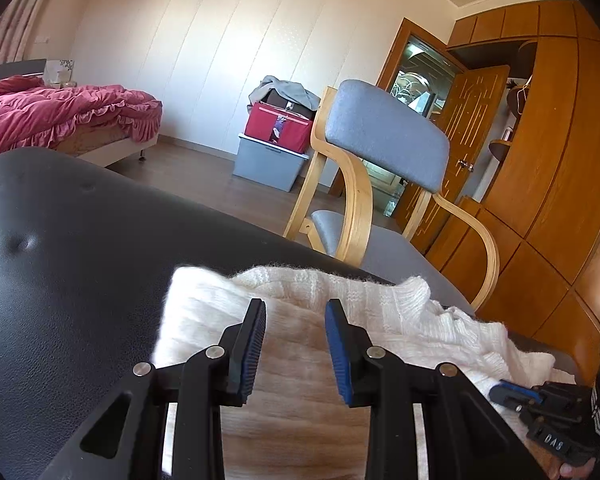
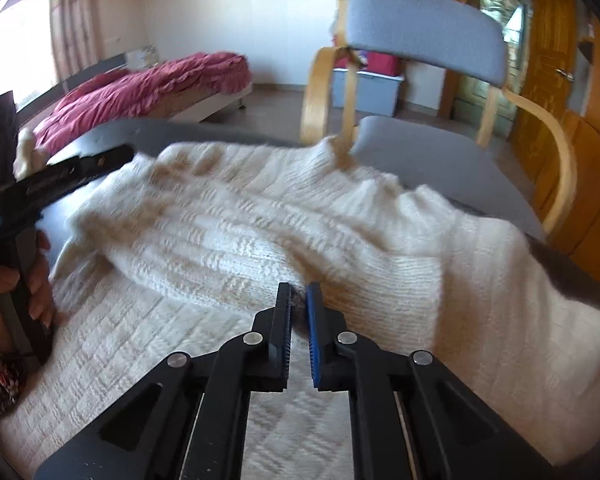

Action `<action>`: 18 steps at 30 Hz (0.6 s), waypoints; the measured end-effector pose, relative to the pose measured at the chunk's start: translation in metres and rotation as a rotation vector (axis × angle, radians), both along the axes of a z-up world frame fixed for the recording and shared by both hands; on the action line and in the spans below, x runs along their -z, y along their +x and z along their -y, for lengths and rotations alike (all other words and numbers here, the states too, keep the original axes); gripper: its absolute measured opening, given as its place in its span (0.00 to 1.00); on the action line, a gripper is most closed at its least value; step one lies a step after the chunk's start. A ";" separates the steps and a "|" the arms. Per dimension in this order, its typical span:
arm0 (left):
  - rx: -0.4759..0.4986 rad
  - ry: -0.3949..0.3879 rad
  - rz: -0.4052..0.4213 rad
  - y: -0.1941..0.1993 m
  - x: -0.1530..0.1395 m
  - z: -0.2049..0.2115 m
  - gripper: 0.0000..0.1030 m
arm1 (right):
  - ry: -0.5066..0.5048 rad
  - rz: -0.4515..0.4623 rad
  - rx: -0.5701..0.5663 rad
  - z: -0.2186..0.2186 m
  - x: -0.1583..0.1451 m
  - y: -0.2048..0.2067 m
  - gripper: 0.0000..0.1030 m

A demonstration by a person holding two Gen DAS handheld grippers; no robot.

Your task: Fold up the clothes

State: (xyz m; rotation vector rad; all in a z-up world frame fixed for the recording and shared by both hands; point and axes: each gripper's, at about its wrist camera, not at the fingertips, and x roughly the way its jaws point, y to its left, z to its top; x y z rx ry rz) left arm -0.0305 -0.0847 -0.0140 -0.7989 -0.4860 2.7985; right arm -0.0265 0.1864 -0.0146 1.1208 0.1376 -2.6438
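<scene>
Garment count: one white knitted sweater [image 2: 260, 216] is seen, spread over a black padded surface [image 1: 68, 248]; whether this surface is a counter cannot be told.
Garment position: the sweater lies directly below both hand-held grippers, with part of it doubled back over the rest in the right wrist view; its far edge reaches the grey seat [image 2: 432, 156] of the chair.
Hand-held gripper count: two are in view.
Left hand-held gripper [image 1: 295, 312]: the jaws are set wide apart, and nothing is seen between the blue pads [image 1: 336, 344]; it is positioned over the near part of the sweater [image 1: 300, 320]. It is also seen from the side at the left edge of the right wrist view [image 2: 76, 168].
Right hand-held gripper [image 2: 298, 294]: the jaws are set narrow, with a small gap; a dark patch and the knit fold are seen at the tips, and whether fabric is pinched cannot be told. It is seen low at the right edge of the left wrist view [image 1: 540, 396].
Hand count: one hand [image 2: 40, 296] is seen, wrapped around the left handle.
Chair count: one wooden armchair [image 1: 384, 140] with grey cushions is placed just beyond the sweater.
Bed count: one bed [image 1: 60, 116] with red bedding stands by the far wall.
Storage box count: a red box [image 1: 278, 124] is stacked on a grey box [image 1: 266, 164].
</scene>
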 end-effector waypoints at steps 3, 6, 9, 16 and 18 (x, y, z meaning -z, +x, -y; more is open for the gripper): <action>0.002 0.000 0.001 0.000 0.000 -0.001 0.29 | 0.016 -0.008 0.069 -0.016 -0.003 -0.002 0.07; -0.004 0.004 0.025 -0.004 0.004 0.000 0.29 | -0.003 0.046 0.089 -0.026 0.007 -0.010 0.07; -0.021 0.019 0.045 -0.007 0.007 0.004 0.29 | -0.060 0.056 0.080 -0.029 0.007 -0.012 0.12; -0.065 0.036 0.178 -0.024 0.024 0.011 0.30 | -0.134 -0.018 0.118 -0.033 -0.002 -0.009 0.13; -0.071 0.039 0.221 -0.030 0.028 0.015 0.29 | -0.135 0.028 0.132 -0.033 0.010 -0.017 0.13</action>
